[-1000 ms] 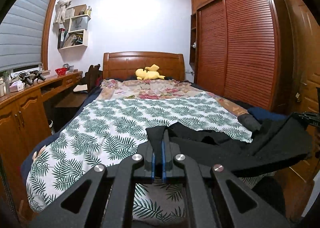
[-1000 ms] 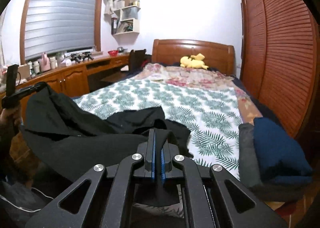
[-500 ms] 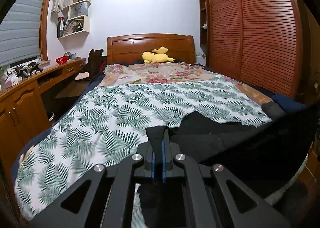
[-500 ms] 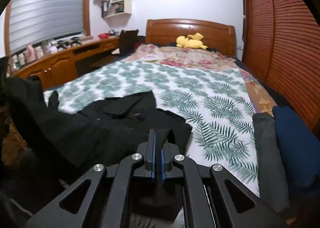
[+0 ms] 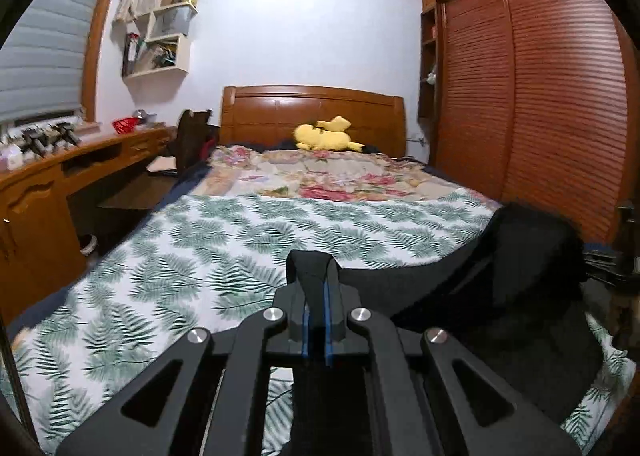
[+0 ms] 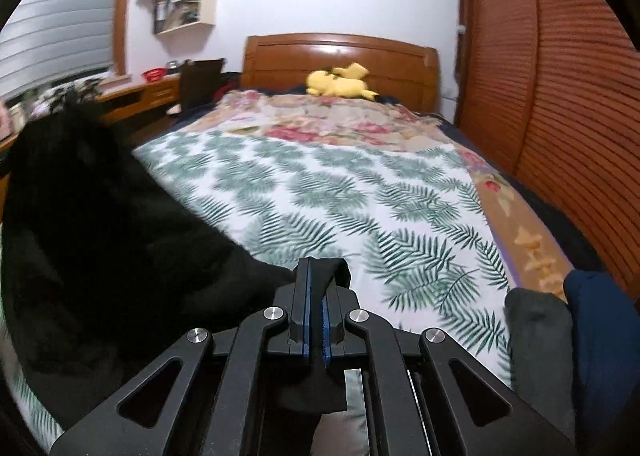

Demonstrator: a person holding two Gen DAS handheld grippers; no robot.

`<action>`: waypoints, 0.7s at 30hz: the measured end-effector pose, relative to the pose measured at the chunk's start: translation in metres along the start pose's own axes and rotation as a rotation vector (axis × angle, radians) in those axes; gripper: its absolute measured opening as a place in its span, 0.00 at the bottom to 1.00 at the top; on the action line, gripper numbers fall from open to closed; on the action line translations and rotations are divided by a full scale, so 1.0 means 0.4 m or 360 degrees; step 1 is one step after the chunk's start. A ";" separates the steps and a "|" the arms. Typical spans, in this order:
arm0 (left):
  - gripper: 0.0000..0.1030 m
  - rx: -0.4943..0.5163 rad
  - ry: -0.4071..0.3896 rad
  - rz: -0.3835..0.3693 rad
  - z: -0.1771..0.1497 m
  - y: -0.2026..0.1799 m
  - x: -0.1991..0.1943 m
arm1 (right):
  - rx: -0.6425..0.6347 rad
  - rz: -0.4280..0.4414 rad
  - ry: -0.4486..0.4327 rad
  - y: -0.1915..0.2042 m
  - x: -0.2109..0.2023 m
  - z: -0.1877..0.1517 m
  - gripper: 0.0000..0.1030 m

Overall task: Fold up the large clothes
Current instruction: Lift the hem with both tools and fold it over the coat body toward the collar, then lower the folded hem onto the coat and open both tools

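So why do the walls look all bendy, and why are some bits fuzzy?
Left wrist view: the fisheye lens bows the wardrobe and blacks out the corners; the left tool gripping the black garment stays sharp, while the desk clutter smears. Right wrist view: the leaf bedspread and yellow plush toy are motion-blurred, and light glares on the headboard.
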State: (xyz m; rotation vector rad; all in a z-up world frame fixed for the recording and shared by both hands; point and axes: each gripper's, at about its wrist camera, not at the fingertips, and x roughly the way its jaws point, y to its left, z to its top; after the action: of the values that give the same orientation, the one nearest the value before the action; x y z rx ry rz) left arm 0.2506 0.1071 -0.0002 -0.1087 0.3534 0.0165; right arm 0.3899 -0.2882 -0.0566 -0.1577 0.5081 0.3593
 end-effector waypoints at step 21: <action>0.21 0.0045 0.0143 -0.0150 -0.024 -0.024 0.050 | 0.0147 -0.0169 0.0217 0.003 0.227 0.034 0.42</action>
State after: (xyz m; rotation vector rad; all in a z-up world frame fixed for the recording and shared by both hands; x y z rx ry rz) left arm 0.2665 0.0966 -0.0150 -0.0982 0.4381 -0.0869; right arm 0.4696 -0.2571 -0.0905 -0.1197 0.6470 0.2218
